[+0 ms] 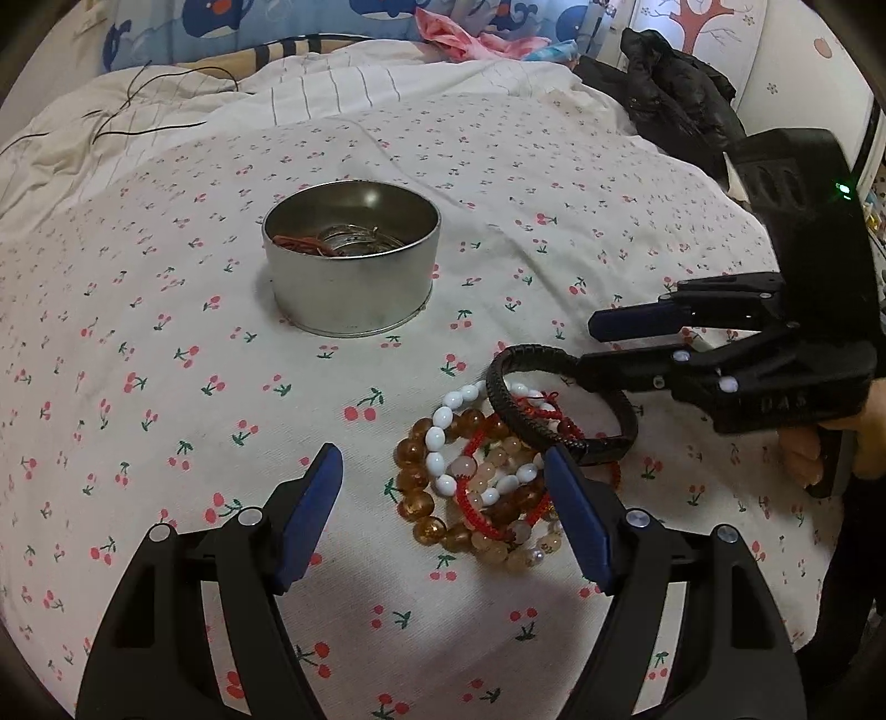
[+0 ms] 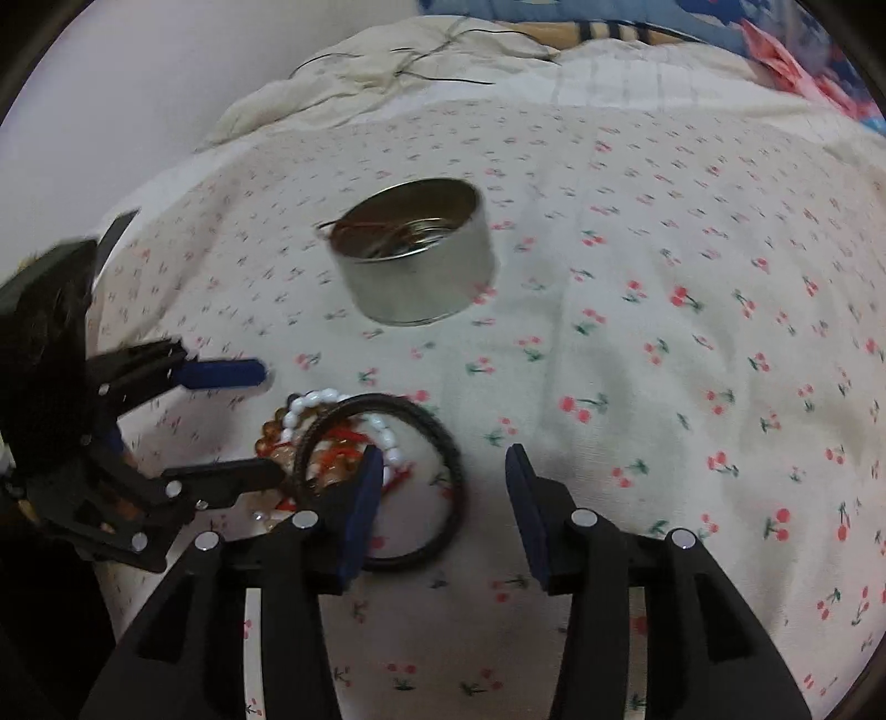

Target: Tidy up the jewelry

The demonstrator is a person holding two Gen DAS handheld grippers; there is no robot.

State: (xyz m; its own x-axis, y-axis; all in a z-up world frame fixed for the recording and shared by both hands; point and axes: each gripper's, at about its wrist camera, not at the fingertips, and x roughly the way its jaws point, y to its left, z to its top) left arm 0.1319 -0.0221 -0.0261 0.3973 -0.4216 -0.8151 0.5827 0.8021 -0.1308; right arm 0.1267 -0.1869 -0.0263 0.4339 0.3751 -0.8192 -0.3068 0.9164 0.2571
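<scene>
A round metal tin (image 1: pixel 354 288) (image 2: pixel 426 288) stands on the cherry-print sheet (image 1: pixel 166 343), with thin bangles and something reddish inside. Nearer lies a pile of bracelets (image 1: pixel 470 493) (image 2: pixel 332 443): white beads, amber beads and red cord. A black braided bracelet (image 1: pixel 504 404) (image 2: pixel 458 471) leans tilted over the pile's right side. It rests against one finger of my right gripper (image 1: pixel 590 346) (image 2: pixel 446 457), whose jaws stand apart without pinching it. My left gripper (image 1: pixel 443 465) (image 2: pixel 268 421) is open just before the pile, its right finger at the pile's edge.
A black jacket (image 1: pixel 675 94) lies at the far right of the bed. A thin black cable (image 1: pixel 138 111) (image 2: pixel 432 61) trails over the cream quilt behind the tin. Pink cloth (image 1: pixel 459 33) sits at the back. A hand (image 1: pixel 814 448) holds the right gripper's handle.
</scene>
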